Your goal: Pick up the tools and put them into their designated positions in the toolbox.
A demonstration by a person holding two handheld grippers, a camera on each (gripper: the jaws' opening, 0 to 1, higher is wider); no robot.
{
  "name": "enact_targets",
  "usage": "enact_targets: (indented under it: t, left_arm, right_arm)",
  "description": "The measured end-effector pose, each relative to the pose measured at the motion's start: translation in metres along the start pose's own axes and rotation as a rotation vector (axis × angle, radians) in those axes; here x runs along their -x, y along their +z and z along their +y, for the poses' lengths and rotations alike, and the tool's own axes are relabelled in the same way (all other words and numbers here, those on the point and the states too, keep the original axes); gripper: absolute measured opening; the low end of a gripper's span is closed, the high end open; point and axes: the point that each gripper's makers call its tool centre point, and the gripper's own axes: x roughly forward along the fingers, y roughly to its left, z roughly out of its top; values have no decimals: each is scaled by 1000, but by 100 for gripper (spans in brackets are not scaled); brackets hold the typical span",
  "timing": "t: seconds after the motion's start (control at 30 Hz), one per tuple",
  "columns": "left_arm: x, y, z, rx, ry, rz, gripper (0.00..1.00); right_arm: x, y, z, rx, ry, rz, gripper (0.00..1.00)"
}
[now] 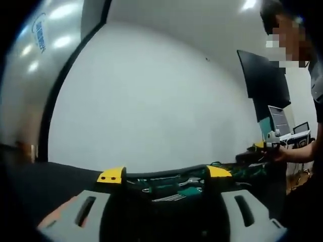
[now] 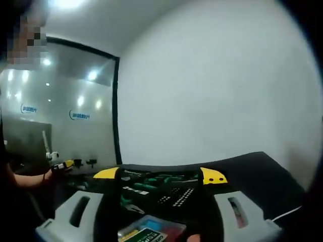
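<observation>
Grey jaws of the left gripper (image 1: 160,189) spread wide, yellow-tipped, holding nothing, low over the dark bench (image 1: 45,176). Beyond them the open toolbox (image 1: 184,185) with green-handled tools (image 1: 189,190) in their slots. Right gripper (image 2: 160,189) likewise spread and empty, just above the toolbox (image 2: 161,194); small packets (image 2: 149,231) nearest. Person's hand (image 2: 50,174) at far left.
</observation>
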Motion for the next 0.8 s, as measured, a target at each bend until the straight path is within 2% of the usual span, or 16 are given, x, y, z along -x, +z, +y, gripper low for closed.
enact_targets:
  t: [0.13, 0.23, 0.4, 0.57, 0.6, 0.8]
  left_arm:
    - [-1, -4, -2, -2, -5, 21, 56]
    - [-1, -4, -2, -4, -6, 16, 55]
    - [1, -5, 5, 10, 21, 24, 46]
    - [3, 0, 5, 24, 19, 4, 45]
    - [3, 4, 3, 38, 16, -17, 45]
    - [3, 2, 3, 28, 24, -8, 42]
  right_arm:
    - [0, 0, -2, -4, -5, 0, 57]
    - [1, -1, -1, -1, -4, 3, 56]
    - [0, -3, 0, -6, 1, 8, 56]
    - [1, -3, -3, -7, -10, 11, 56]
    - [1, -3, -4, -11, -12, 11, 56]
    - [1, -3, -4, -17, -12, 12, 55]
